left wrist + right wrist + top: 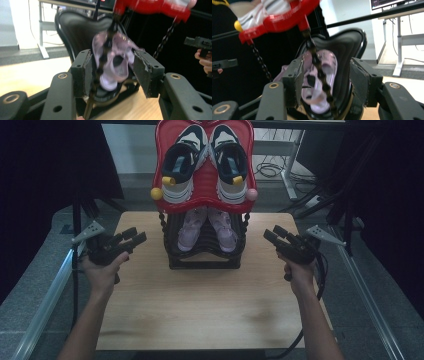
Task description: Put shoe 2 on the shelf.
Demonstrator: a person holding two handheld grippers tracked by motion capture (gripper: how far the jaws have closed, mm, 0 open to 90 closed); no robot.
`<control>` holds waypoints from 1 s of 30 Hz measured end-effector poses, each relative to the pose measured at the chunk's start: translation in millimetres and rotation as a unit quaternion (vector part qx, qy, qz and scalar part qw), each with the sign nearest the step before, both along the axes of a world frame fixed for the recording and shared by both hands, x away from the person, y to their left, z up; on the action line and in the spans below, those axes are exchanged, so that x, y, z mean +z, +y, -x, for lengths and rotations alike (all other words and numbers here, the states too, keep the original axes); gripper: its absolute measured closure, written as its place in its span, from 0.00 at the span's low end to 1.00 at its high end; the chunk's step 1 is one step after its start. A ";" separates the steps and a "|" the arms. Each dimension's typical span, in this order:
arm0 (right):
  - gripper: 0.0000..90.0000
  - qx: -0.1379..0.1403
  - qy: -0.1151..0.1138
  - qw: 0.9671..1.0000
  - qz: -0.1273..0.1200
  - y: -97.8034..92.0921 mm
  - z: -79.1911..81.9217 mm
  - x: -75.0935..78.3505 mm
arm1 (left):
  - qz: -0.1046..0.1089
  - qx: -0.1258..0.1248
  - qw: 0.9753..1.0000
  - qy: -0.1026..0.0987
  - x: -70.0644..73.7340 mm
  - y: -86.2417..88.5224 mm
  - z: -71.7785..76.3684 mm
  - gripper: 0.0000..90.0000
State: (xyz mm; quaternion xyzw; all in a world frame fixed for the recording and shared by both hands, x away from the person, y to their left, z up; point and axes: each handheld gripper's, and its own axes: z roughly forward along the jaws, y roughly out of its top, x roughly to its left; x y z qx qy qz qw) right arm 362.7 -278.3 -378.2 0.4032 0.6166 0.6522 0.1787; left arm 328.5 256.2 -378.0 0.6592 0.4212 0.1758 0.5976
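Both grippers' fingers stand spread and empty, left gripper [134,236] and right gripper [274,233] flanking the shoe rack [204,257], whose lower tier holds the pink shoes [206,227] between them

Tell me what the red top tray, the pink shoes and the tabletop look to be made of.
Red top tray: likely moulded plastic, glossy, with a sheen along its rim.
Pink shoes: seemingly soft matte synthetic or fabric; too blurred to confirm.
Tabletop: light wood or wood-look laminate, with visible grain.
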 end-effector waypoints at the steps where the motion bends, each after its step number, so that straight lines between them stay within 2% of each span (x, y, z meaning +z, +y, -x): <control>1: 0.51 -0.001 0.001 1.000 -0.001 -0.8 1.5 -5.4 | -0.001 0.000 1.000 0.004 -6.7 0.7 2.4 0.54; 5: 0.51 -0.002 0.013 1.000 0.002 -2.4 8.6 -28.3 | -0.009 0.003 1.000 0.016 -26.9 1.2 10.1 0.54; 12: 0.51 0.000 0.035 0.999 0.013 -3.5 21.8 -66.1 | -0.037 -0.011 0.999 0.033 -52.7 -5.9 25.5 0.54; 17: 0.51 0.000 0.051 0.998 0.029 -2.1 29.1 -87.7 | -0.034 -0.013 0.998 0.053 -71.5 -7.6 29.8 0.54; 21: 0.51 0.001 0.056 0.998 0.038 1.2 32.8 -96.1 | -0.031 -0.012 0.997 0.065 -80.5 -6.6 30.5 0.54; 27: 0.51 0.001 0.051 0.998 0.041 4.1 36.5 -96.9 | -0.029 -0.006 0.998 0.061 -80.2 -4.1 34.7 0.54; 30: 0.50 0.004 0.049 0.998 0.027 3.4 39.1 -95.1 | -0.030 -0.011 0.997 0.063 -80.8 -5.0 35.3 0.54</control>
